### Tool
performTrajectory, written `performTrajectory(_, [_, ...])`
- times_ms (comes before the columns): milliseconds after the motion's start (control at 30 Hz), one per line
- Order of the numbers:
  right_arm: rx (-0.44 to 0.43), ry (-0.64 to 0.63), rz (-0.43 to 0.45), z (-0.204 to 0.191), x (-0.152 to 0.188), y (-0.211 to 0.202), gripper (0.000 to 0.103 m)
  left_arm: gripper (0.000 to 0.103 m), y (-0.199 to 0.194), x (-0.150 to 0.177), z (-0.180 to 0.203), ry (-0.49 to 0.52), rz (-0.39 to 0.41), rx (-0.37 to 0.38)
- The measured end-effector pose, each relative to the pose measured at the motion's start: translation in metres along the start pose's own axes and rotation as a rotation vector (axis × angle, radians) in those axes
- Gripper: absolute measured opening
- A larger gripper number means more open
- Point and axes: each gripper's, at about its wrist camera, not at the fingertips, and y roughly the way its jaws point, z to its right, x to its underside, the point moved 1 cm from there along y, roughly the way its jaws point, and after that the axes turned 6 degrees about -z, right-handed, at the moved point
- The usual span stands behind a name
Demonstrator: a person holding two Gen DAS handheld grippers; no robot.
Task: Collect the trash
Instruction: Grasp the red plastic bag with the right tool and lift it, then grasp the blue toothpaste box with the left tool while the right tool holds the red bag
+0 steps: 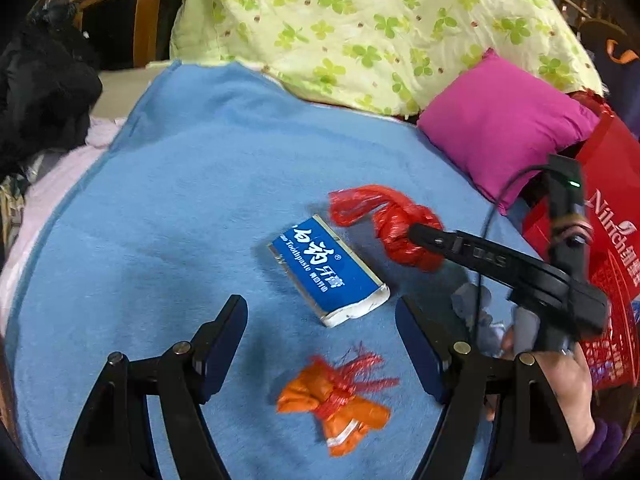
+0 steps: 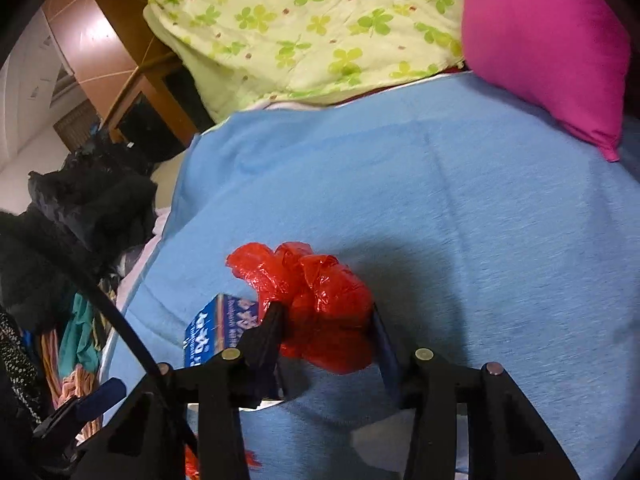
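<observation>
Blue blanket [image 1: 192,184] is spread over the bed, with a clover-print quilt [image 1: 360,28] at twelve o'clock and a magenta pillow [image 1: 504,120] at two o'clock in the left wrist view. A knotted red plastic bag [image 2: 320,304] is held between the fingers of the right tongs [image 2: 324,328], which are closed on it just above the blanket. A blue toothpaste box [image 1: 328,272] is seen just beside the bag, at its eight o'clock. The left tongs [image 1: 320,344] are spread wide, and a crumpled orange wrapper [image 1: 336,404] lies on the blanket between them. A red shopping bag [image 1: 612,240] is visible at three o'clock.
</observation>
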Motion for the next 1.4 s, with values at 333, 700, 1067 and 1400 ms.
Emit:
performTrajectory(333, [0.004,0.103,0.138,0.035,-0.009,-0.045,0.047,0.077,0.05,-0.022,0.02,-0.106,-0.115,-0.023])
performTrajectory(700, [0.005,0.094,0.188,0.048,-0.005,-0.073,0.047,0.077,0.068,-0.027,0.02,-0.205,-0.16,-0.078])
performTrajectory(1067, [-0.014,0.076,0.193,0.043,-0.004,-0.074,0.047,0.077,0.069,-0.023,0.016,-0.262,-0.165,-0.072])
performTrajectory(1400, [-0.007,0.06,0.228,0.044,-0.003,-0.087,0.047,0.063,0.096,-0.031,0.027,-0.252,-0.169,-0.085])
